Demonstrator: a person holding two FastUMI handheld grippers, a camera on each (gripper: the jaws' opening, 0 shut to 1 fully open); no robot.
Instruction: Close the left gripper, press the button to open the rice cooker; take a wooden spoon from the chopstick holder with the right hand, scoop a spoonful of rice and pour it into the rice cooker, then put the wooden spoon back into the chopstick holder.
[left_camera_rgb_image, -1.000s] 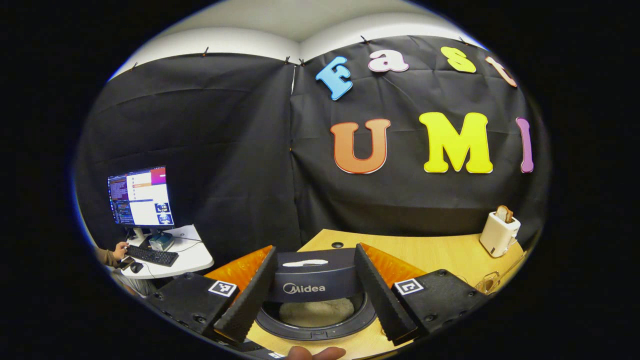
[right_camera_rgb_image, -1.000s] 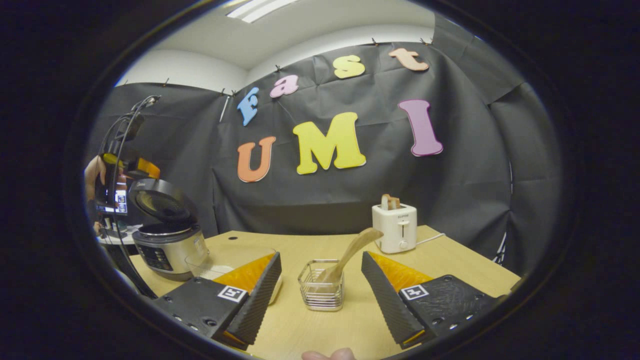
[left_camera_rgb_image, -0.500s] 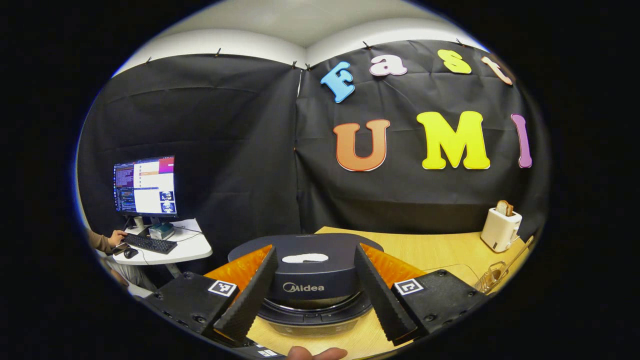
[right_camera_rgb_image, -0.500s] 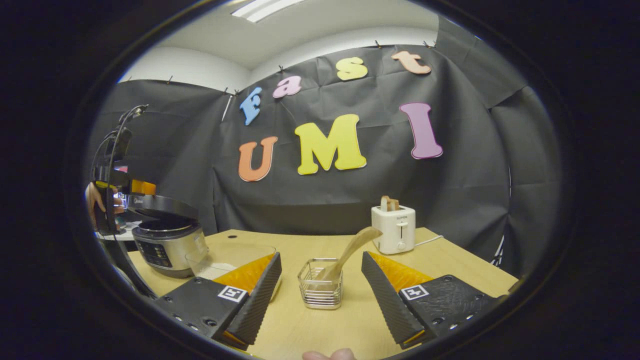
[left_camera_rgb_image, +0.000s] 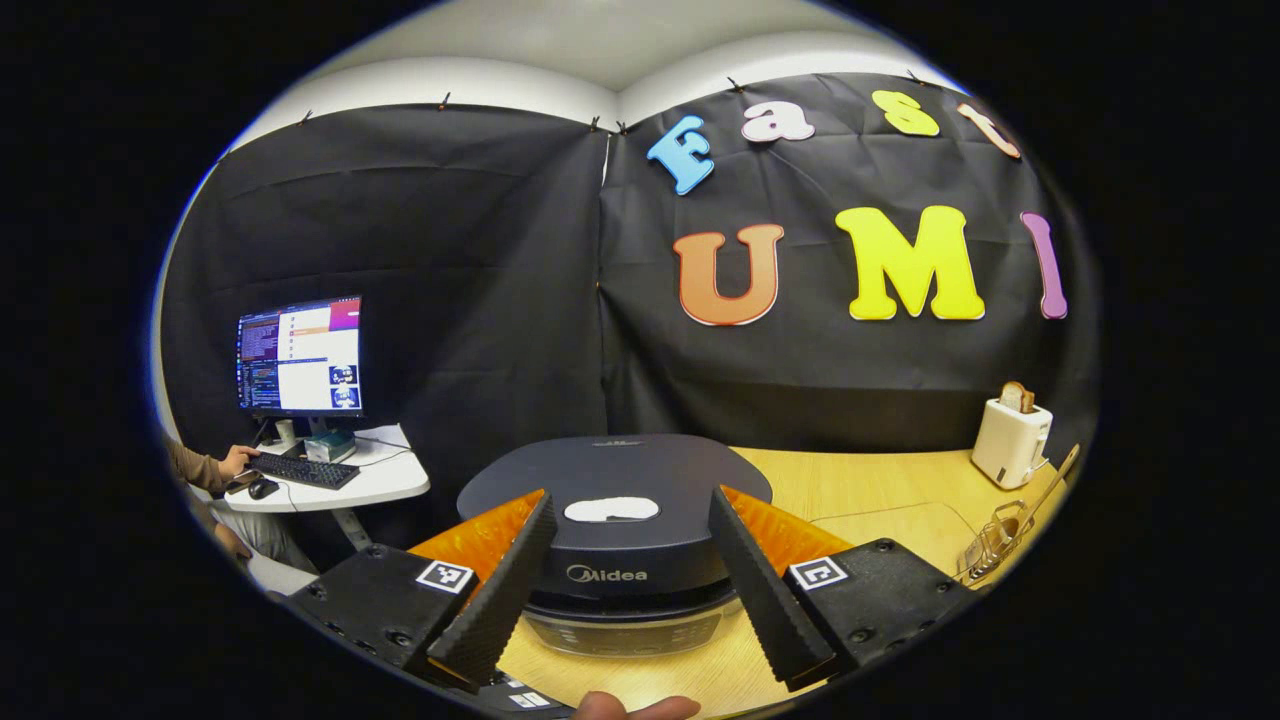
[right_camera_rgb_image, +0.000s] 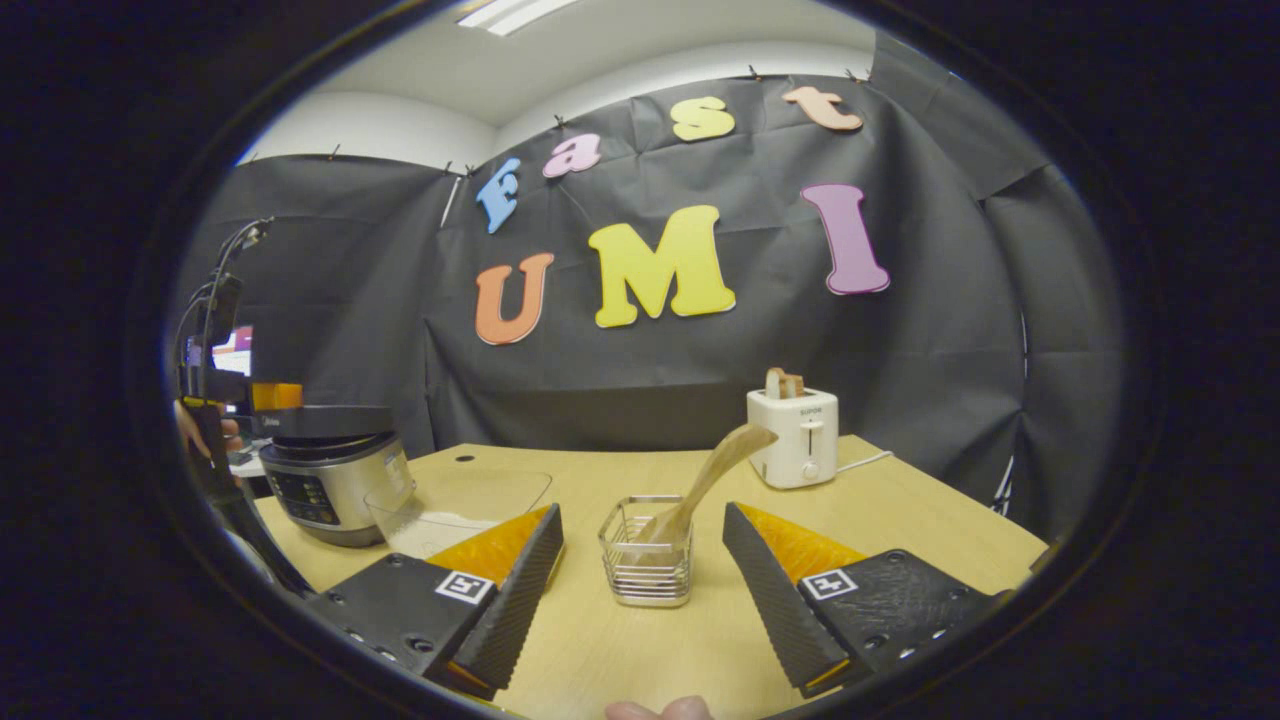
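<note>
Black cloth walls close the booth behind a light wooden table (right_camera_rgb_image: 900, 520), whose far edge runs against the cloth and whose right side lies open around a white toaster (right_camera_rgb_image: 797, 436) holding a slice of bread. From where I steer, my left gripper (left_camera_rgb_image: 625, 572) hangs over the dark round-lidded rice cooker (left_camera_rgb_image: 615, 500), its two fingers spread wide to either side of the lid's front, and I cannot tell whether they touch it. The lid sits down flat on the silver body, which I also see at the table's far left corner in the right gripper view (right_camera_rgb_image: 325, 475). My right gripper (right_camera_rgb_image: 640, 590) is spread wide too, holding nothing, its fingers framing a small square wire chopstick holder (right_camera_rgb_image: 645, 553) that stands apart from them, farther along the table. A pale wooden spoon (right_camera_rgb_image: 710, 475) stands in that holder, bowl down, handle leaning up to the right towards the toaster. Between holder and cooker lies a clear plastic container (right_camera_rgb_image: 460, 500) with white rice in its bottom. Bare tabletop lies near me in front of the holder and to its right. Off the table to the left, a person's hand (left_camera_rgb_image: 238, 462) rests at a keyboard (left_camera_rgb_image: 302, 470) on a white side desk (left_camera_rgb_image: 385, 480) under a lit monitor (left_camera_rgb_image: 299, 356).
</note>
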